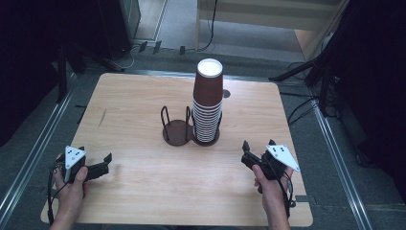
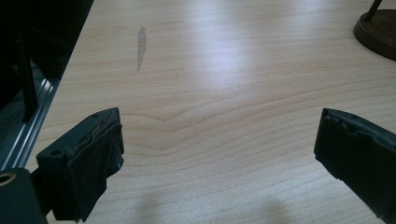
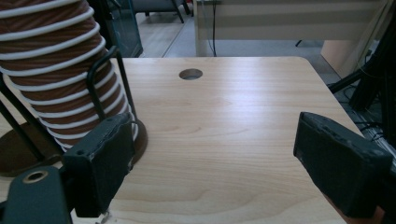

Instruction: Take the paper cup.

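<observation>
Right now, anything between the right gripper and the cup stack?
Nothing visible. Bare table lies between the right gripper and the cup stack. The stack sits in the holder; its wire posts stand around the lowest cups, so a low grasp could hit them.

My left gripper (image 1: 98,167) and right gripper (image 1: 253,155) are black, each topped by a grey three-cornered plate with small dark dots. A thin black cable (image 1: 49,184) trails from each. The jaws are blocky, faced with worn dark pads (image 2: 95,161), with screw holes on the left ones' tops and a brass-ringed hole at the base. My forearms are bare
</observation>
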The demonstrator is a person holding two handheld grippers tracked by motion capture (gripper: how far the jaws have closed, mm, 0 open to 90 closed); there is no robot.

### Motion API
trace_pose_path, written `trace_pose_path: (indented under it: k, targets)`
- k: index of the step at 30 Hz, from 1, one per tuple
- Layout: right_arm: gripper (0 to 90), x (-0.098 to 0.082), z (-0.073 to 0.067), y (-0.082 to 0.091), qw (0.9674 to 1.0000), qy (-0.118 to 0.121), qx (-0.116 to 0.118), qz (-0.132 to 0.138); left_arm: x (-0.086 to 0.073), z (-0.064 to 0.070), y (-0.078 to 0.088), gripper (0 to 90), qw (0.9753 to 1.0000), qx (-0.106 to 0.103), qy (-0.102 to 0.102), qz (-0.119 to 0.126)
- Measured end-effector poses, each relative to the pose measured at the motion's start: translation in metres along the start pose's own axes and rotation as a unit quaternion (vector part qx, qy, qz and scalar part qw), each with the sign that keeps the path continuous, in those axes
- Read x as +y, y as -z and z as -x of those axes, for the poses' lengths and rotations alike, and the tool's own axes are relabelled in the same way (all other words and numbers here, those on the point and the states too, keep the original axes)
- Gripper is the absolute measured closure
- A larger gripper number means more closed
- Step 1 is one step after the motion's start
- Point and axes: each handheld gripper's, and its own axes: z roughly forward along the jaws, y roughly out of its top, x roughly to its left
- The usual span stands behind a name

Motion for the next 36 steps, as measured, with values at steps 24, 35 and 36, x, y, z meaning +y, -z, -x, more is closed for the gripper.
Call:
trace_pose_path:
  k: [24,35,36]
  targets:
    - [4.3,0.046,-0.054,-0.011,0.9984,0.022,0.045,0.027,0.0,0.002,-0.001,2.3,1.0,0.001,-0.005,0.0]
    - [4.3,0.06,-0.075,-0.018,0.9972,0.027,0.061,0.033,0.0,0.002,-0.001,2.3,1.0,0.001,-0.005,-0.001]
    - [4.3,0.061,-0.077,-0.018,0.9973,0.025,0.062,0.031,0.0,0.002,-0.001,2.3,1.0,0.001,-0.006,-0.001]
